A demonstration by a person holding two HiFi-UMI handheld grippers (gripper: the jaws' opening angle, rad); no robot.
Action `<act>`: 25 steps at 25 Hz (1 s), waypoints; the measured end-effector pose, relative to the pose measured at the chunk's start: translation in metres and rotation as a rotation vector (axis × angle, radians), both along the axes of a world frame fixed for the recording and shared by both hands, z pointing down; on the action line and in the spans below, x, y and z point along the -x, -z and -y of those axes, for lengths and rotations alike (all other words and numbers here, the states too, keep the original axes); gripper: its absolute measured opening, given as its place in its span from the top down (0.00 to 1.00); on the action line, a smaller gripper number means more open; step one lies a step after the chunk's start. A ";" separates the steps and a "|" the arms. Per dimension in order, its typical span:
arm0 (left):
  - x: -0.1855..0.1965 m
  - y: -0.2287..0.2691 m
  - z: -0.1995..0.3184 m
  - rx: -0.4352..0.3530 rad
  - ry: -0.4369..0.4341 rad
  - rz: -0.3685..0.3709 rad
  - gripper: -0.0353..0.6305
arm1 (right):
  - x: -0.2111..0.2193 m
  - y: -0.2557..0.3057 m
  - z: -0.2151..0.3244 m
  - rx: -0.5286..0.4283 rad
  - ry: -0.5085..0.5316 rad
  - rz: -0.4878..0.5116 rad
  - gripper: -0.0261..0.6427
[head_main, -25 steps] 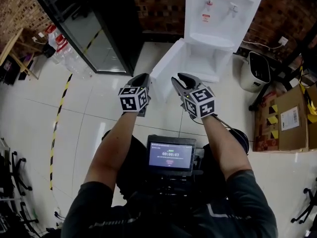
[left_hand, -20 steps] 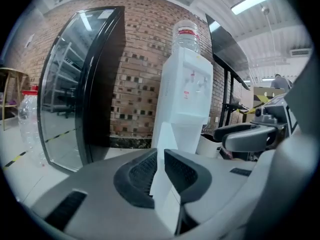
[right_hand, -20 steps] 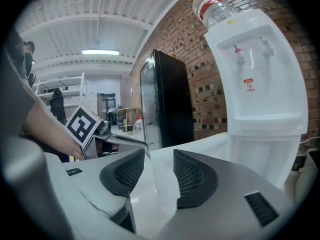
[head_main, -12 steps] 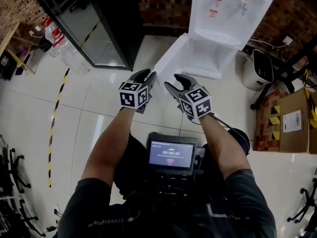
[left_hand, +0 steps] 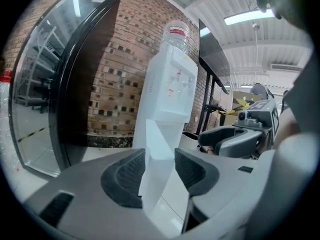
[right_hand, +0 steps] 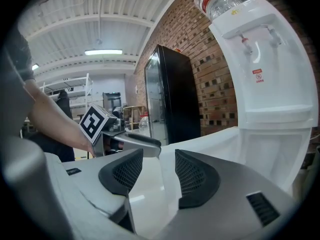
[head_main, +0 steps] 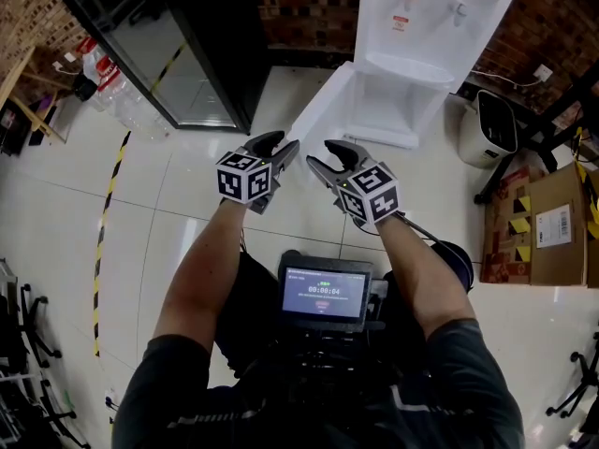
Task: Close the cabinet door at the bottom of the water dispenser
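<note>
On the white tiled floor [head_main: 168,209], against a red brick wall [head_main: 309,7], stands the tall white plastic water dispenser [head_main: 435,26] with a clear water bottle [left_hand: 176,33] on top. Its white bottom cabinet door [head_main: 323,110] stands open. In the head view it is swung out to the left and toward the person, leaving the white cabinet interior [head_main: 402,101] exposed.

The left grey hand-held gripper [head_main: 281,145] (marker cube on its back) sits just before the door's free edge. Its jaws are opening and are already spread wide. The door edge shows in the gap between the dark ribbed pads [left_hand: 125,176], but the pads do not press on it and nothing is gripped.

The right grey hand-held gripper [head_main: 321,154] is just beside the left one. Its jaws are fully apart and hold nothing, with only floor and door panel visible past the gap. Whether either hand-held gripper touches the door cannot be told.

A black glass-front fridge [head_main: 187,54] stands to the left of the dispenser. To its right are a white bin [head_main: 491,129] and a brown cardboard box [head_main: 552,223]. A small lit screen [head_main: 325,293] sits at the person's chest.
</note>
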State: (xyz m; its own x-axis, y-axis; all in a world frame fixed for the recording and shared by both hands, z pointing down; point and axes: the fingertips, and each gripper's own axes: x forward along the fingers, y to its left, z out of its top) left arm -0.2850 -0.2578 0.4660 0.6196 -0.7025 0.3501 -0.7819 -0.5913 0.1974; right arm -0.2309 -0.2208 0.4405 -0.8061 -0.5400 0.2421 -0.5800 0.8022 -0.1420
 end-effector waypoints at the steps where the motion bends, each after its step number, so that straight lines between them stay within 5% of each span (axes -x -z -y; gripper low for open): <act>1: -0.003 -0.001 0.000 0.002 -0.014 0.000 0.62 | -0.001 -0.001 0.002 0.005 -0.004 0.002 0.61; 12: -0.064 -0.004 -0.014 0.023 -0.242 0.003 0.61 | -0.032 -0.014 0.002 0.028 -0.029 -0.042 0.61; 25: -0.183 -0.007 -0.033 0.019 -0.380 0.092 0.69 | -0.159 0.014 -0.015 0.044 -0.221 -0.007 0.61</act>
